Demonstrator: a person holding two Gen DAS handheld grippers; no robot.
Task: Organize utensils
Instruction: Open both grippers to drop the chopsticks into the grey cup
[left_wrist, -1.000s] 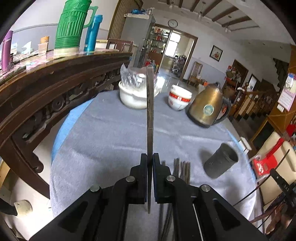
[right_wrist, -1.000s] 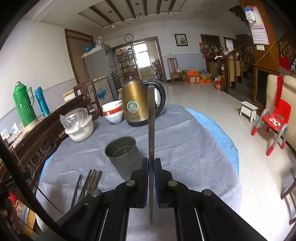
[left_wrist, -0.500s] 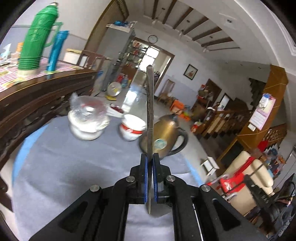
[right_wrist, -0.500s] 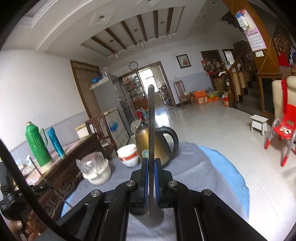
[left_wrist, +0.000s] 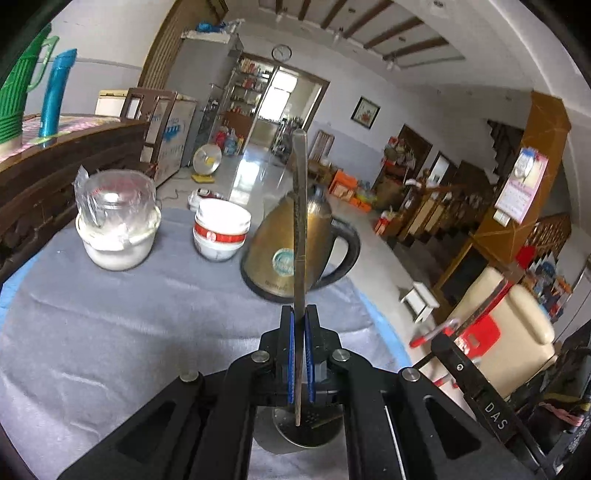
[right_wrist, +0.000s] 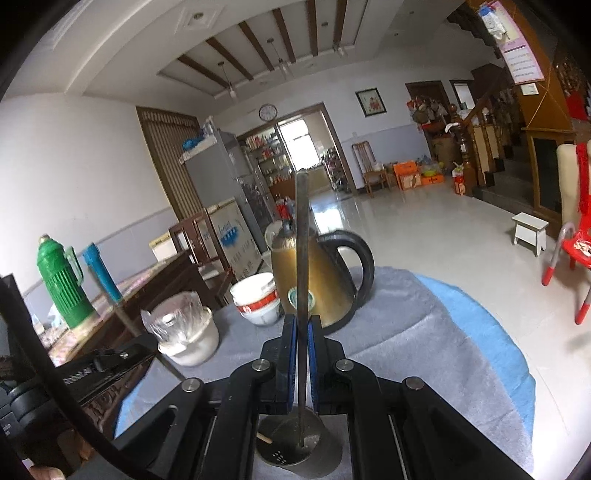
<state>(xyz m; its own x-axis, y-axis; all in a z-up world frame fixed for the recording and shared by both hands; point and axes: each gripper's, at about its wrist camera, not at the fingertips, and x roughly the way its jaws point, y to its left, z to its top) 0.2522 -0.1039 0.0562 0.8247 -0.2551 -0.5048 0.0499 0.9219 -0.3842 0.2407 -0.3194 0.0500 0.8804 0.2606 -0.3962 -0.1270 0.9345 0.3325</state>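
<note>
The left claw (left_wrist: 300, 325) is clamped on a chopstick (left_wrist: 300, 229), its blue pads pressed flat against the thin dark stick. The stick stands upright between the pads, its top reaching above the kettle (left_wrist: 291, 247) behind it and its lower end hanging over the mouth of a dark holder (left_wrist: 314, 432) directly below the claw. The holder's perforated bottom shows under the stick's tip.

The right claw (right_wrist: 302, 334) likewise grips a second stick (right_wrist: 301, 240), held upright with the pads tight on it. Its lower end dips into the holder (right_wrist: 288, 439), where the drain holes and a short pale stub show on the bottom. Whether either stick touches the holder's bottom cannot be told.

The bench (left_wrist: 129, 306) wears a grey cloth over a blue one that shows at its right edge. Along the far edge stand three things in a row: a white pot (left_wrist: 118, 229) covered with clear plastic at the left, a stack of white bowls (left_wrist: 221, 232) with a red band in the middle, and the brass-coloured kettle with a black handle at the right. The bowls sit just beside the kettle; the pot stands a little apart from them.

On a dark wooden sideboard beyond the bench's left edge stand a green flask (right_wrist: 62, 284) and a blue one (right_wrist: 100, 271).
</note>
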